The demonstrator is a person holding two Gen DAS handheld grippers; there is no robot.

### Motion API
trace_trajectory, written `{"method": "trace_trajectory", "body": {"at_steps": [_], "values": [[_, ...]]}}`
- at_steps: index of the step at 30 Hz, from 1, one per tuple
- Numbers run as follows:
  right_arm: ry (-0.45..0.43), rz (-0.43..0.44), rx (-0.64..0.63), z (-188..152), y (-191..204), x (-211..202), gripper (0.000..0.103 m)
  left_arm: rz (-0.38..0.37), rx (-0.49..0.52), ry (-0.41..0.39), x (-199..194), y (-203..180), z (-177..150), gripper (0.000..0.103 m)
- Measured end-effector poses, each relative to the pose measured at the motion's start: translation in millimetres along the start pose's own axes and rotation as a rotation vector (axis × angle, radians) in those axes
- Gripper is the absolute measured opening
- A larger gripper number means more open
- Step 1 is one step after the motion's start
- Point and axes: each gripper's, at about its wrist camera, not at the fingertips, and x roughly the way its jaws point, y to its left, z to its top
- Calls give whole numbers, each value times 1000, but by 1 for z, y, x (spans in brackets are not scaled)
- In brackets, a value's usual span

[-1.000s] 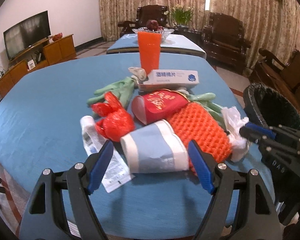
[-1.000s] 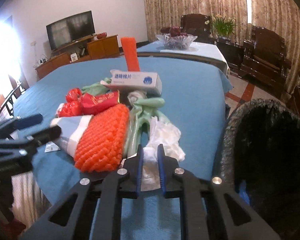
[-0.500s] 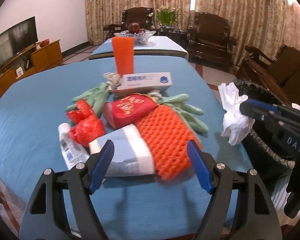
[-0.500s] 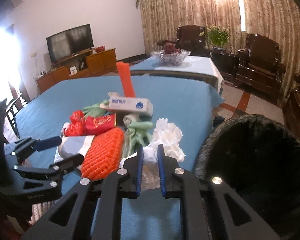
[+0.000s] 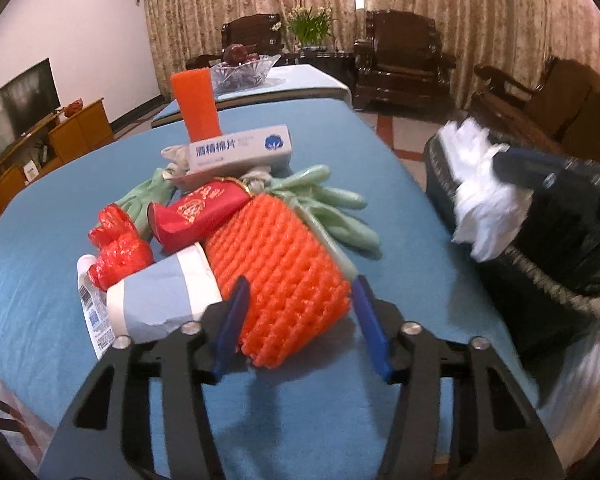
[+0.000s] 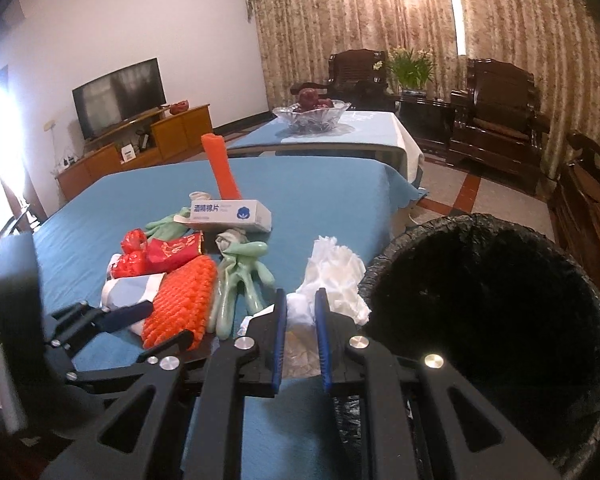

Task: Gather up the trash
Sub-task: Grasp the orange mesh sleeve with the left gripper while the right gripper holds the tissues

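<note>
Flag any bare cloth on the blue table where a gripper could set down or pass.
Bare blue tablecloth: the far half beyond the white box, the left side beside the red bag, and the near strip in front of the orange foam net. The middle is crowded; green gloves reach toward the bin.

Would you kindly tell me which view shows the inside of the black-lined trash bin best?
The right wrist view: the black-lined trash bin opens toward the camera, its interior exposed. The left wrist view shows only its rim and outer wall, blurred.

A television (image 6: 118,96) on a wooden cabinet (image 6: 140,148); fruit bowl (image 6: 311,114) beyond.
</note>
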Motion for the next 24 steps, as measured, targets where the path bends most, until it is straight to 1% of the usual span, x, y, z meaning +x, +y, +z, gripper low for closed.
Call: {"method": "trace_trajectory", "body": {"at_steps": [1,2,3,4,6,9,14,24], "values": [[1,0,3,0,-1,0,14,8,4,1,1,-1,-1,42],[1,0,7,-1,-2,0,14,18,10,-6,2,-3,-1,36],[1,1,9,-1,-3,0,14,15,15,-15,0,-4,-1,27],[2,2,12,-1,-3,0,14,18,24,-23,-2,-5,0,26],[0,3,12,-1,-3,0,14,12,33,-42,-6,-5,1,17],[-6,9,7,0,-2,-2,14,-16,8,-45,-10,-1,4,12],[-23,18,-2,2,1,-8,14,-39,-23,-71,-21,5,11,9],[-65,18,-17,15,4,-28,14,-99,-51,-162,-60,10,34,8]]}}
